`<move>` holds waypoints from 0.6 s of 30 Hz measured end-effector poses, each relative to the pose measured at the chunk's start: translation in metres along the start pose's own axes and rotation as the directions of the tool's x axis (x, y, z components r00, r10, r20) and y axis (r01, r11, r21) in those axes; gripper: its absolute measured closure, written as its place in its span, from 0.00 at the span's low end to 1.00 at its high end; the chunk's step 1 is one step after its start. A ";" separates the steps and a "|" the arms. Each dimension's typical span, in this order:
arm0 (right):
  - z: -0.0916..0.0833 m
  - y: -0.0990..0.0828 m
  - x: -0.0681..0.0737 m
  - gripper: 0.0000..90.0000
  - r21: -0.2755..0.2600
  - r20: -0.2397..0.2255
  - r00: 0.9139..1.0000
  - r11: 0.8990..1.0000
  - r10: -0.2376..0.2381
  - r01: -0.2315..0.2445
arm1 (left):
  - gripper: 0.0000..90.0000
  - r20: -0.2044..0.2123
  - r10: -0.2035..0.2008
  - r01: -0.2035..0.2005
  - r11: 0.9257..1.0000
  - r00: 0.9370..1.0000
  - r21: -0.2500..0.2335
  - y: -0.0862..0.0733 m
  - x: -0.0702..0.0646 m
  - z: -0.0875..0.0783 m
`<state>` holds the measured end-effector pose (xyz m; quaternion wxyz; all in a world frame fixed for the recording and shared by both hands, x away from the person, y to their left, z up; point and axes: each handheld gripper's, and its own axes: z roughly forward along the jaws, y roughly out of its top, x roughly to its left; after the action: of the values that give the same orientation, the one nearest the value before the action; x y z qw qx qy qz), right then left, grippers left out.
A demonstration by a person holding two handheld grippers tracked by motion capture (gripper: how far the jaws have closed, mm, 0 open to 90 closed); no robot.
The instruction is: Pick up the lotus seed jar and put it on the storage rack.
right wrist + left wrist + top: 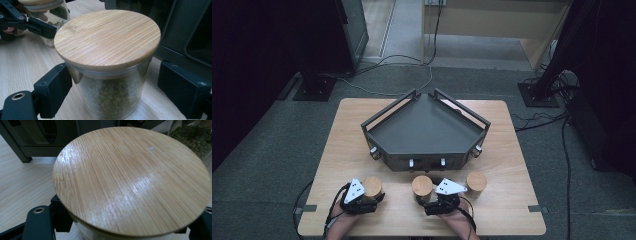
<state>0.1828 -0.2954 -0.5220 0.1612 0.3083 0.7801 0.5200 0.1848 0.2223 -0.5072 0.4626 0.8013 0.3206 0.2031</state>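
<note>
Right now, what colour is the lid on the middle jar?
Light tan striped bamboo lid, best in the right gripper view.

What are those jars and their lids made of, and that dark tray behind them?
The lid looks like bamboo or light wood: fine straight grain, slight sheen. The jar seems clear glass, since green beans show through its wall. The tray looks like dark painted metal, matte with thin rails, though plastic cannot be ruled out.

This looks like a lab or recording studio, not a home. A small wooden table [512, 165] stands alone on grey carpet [272, 165], beyond the grippers. Black stand bases [314, 87] sit on the floor at either far corner of it, with cables [377, 62] trailing loose across the carpet. Dark curtains [252, 60] close off both sides, and a plywood partition [492, 20] stands behind.
</note>
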 end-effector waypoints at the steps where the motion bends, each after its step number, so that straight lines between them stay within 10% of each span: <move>1: 0.000 0.000 0.000 0.14 0.000 0.000 1.000 1.000 0.001 -0.001 | 0.28 -0.001 -0.002 0.002 1.000 1.000 -0.001 0.000 0.000 0.000; 18: 0.000 0.000 -0.001 0.13 0.003 -0.001 1.000 1.000 0.003 -0.003 | 0.28 0.027 0.004 -0.004 1.000 1.000 -0.006 0.009 -0.003 -0.003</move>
<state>0.1836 -0.2954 -0.5218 0.1595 0.3096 0.7803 0.5194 0.1836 0.2192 -0.4979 0.4689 0.8032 0.3119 0.1940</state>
